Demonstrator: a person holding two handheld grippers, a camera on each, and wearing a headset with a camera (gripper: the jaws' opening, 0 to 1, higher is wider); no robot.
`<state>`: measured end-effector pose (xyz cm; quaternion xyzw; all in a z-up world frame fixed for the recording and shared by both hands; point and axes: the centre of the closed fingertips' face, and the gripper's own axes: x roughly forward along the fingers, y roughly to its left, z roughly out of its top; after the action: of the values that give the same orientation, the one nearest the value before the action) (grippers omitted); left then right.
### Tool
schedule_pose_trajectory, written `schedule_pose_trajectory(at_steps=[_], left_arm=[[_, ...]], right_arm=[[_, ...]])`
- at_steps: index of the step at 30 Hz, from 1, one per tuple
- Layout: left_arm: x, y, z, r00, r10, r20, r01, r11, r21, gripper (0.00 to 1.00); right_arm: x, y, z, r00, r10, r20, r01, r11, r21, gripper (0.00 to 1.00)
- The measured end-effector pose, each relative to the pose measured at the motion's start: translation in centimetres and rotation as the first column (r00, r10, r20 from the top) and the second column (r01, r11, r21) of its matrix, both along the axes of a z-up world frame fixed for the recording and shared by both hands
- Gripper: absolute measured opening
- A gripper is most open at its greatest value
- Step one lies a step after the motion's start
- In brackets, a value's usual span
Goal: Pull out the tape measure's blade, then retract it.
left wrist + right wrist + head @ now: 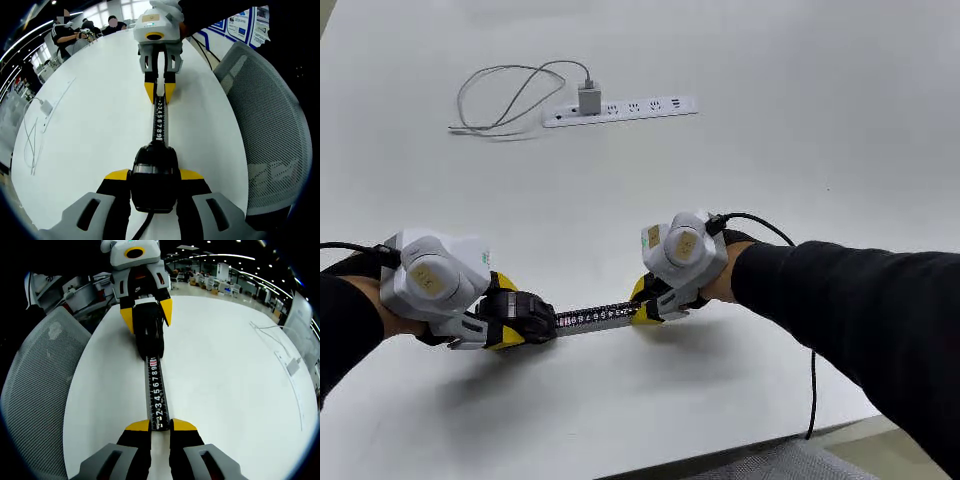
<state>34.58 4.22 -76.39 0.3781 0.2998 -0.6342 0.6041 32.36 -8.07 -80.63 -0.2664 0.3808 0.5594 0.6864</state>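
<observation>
Right now I have the left tool (510, 312) clamped on the case (154, 170) and the right tool (160, 426) pinched on the blade (156, 390) near its tip. A short run of blade, numbers up, spans the gap between them. Case and blade lie on the desk (770, 150), on my side of the power strip (630, 108) and well apart from it, towards the desk's front edge.

I judge the pull-out as only partly done. My main worry is the right tool's hold. It is a narrow pinch on thin, slick steel, so if I pull off the blade's line it could slip free and the spring would whip the blade back into the case. Lifting one end could kink or twist the blade. An uneven pull could also turn the case in the left tool's grip. On the return, letting go all at once would slam the tip home, so I'd feed it back slowly.
</observation>
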Motion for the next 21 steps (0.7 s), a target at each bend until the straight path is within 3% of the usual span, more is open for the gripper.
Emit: schedule_pose_trajectory(at_steps=[21], left_arm=[[-0.02,-0.02,-0.06,1.000,-0.002,0.001,0.002,1.000,0.000,0.30]], right_arm=[[-0.18,-0.92,0.01,1.000,-0.007,-0.001,0.007,1.000,-0.002,0.09]])
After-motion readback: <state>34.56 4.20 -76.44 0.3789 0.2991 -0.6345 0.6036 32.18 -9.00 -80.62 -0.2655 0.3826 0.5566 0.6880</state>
